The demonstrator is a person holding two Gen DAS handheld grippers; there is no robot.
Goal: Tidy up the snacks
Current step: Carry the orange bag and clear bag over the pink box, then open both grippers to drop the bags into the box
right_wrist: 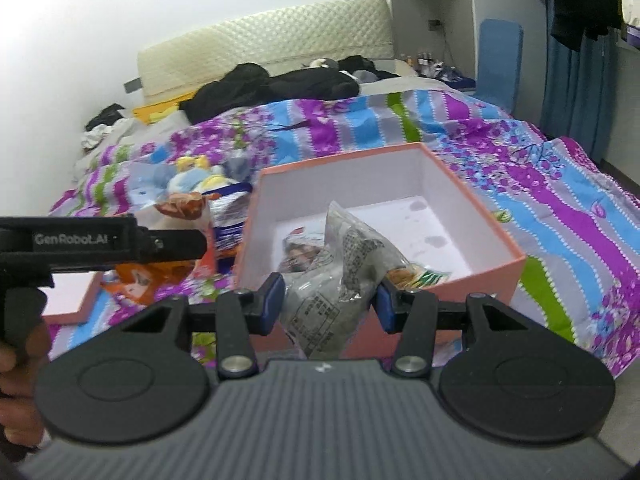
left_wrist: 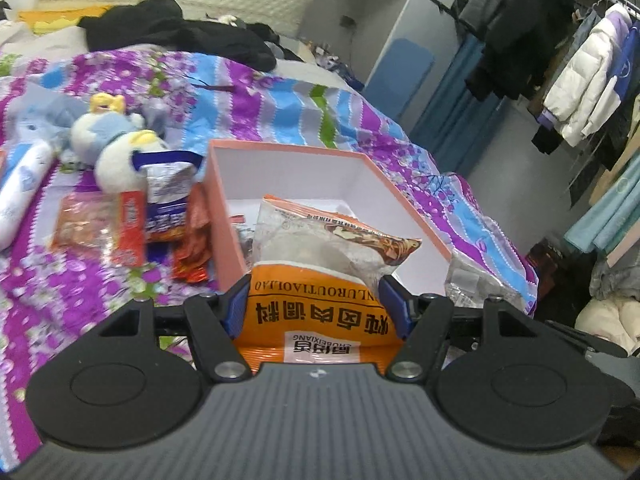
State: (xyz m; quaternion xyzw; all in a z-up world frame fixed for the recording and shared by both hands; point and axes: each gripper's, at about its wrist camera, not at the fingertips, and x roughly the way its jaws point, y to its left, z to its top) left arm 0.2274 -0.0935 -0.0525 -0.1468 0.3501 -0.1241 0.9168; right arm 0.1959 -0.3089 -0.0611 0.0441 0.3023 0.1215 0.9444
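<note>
Both grippers loaded, both near the pink box (right_wrist: 472, 268) on the bed.

Left gripper (left_wrist: 314, 304): blue pads pressed on either side of an orange seasoning packet (left_wrist: 320, 312), jaws wide because the packet is wide. Its clear upper half leans forward over the box's near wall.

Right gripper (right_wrist: 329, 300): closed on a clear crinkled packet (right_wrist: 340, 280), held at the near rim of the box, top already above the interior. One flat packet (right_wrist: 298, 254) lies on the box floor; the rest of the floor is bare.

Judged step: carry both packets over the rim and set them inside. To do it well, clear the wall fully before lowering, drop each onto the bare white floor beyond the flat packet, and release one hand at a time (the left tool shows at the edge of the right view, so the two are close).

More snacks (left_wrist: 120, 228) wait in a loose pile left of the box, beside a plush toy (left_wrist: 120, 148).

Surface: soft purple-and-blue floral quilt (right_wrist: 560, 208), rumpled, so the box may tilt if nudged. Room: padded headboard, dark clothes heaped on the bed's far end, a rack of hanging coats (left_wrist: 580, 80) to the right.
</note>
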